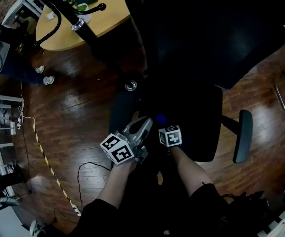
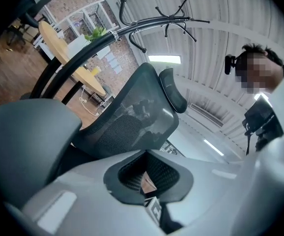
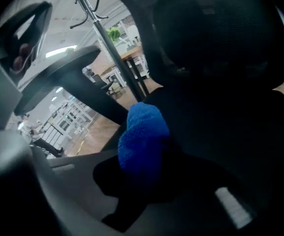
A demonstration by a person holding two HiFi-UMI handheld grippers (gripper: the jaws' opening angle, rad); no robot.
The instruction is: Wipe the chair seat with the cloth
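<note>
**Cloth in your right gripper, at the seat's near-left edge**

Your right gripper [image 1: 164, 127] is clamped on the blue cloth [image 1: 160, 118]. Its own view shows the wad bunched between the jaws and sticking out past the tips. Your left gripper [image 1: 143, 126] sits just beside it, to the left, with its jaws together and nothing between them.

The cloth is at the near-left edge of the seat [image 1: 196, 122]. The pictures are too dark to tell whether it presses on the fabric or hangs just above it.

From the cloth, nearly all of the seat lies ahead and to your right. It runs away from you toward the backrest [image 1: 211, 28], with the armrest [image 1: 243, 135] at its far right. Your right gripper holds the cloth and is the one over the seat, so any stroke is its job, going forward and rightward. The left is off the seat's edge, over the floor [image 1: 78, 117].

How much of the seat is already wiped doesn't show on the dark surface.
</note>
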